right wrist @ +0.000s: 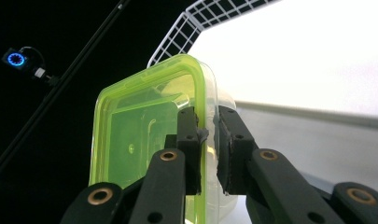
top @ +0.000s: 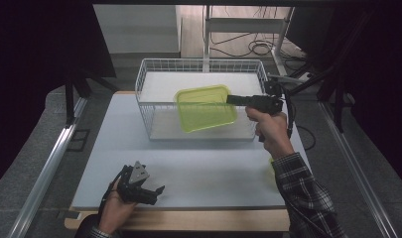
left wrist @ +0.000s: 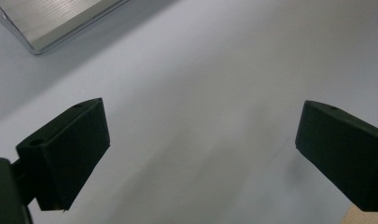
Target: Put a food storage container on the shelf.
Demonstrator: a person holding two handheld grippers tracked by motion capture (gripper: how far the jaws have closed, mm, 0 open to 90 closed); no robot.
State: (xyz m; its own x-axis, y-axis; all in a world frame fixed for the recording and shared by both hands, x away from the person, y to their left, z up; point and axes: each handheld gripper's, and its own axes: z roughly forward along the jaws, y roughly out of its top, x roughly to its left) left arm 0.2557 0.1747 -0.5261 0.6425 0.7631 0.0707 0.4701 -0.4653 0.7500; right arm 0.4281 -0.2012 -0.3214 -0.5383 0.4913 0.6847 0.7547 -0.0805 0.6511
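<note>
The right gripper pinches the rim of a yellow-green plastic container, its jaws nearly together with one pad inside the wall and one outside, as the right gripper view shows close up. The container hangs tilted in the air above the white wire basket, over the basket's right half and clear of its floor. Whether the container is coming out of the basket or going in cannot be told from this instant. Either way the grip sits on a thin edge at one end, so the load will want to swing; a slow, level carry with the wrist steady should keep the rim from slipping between the pads, and the low corner ought to pass over the basket's front wire before any sideways move. The left gripper, well in front of the basket near the front edge of the tabletop, rests with its jaws wide apart and nothing between them.
</note>
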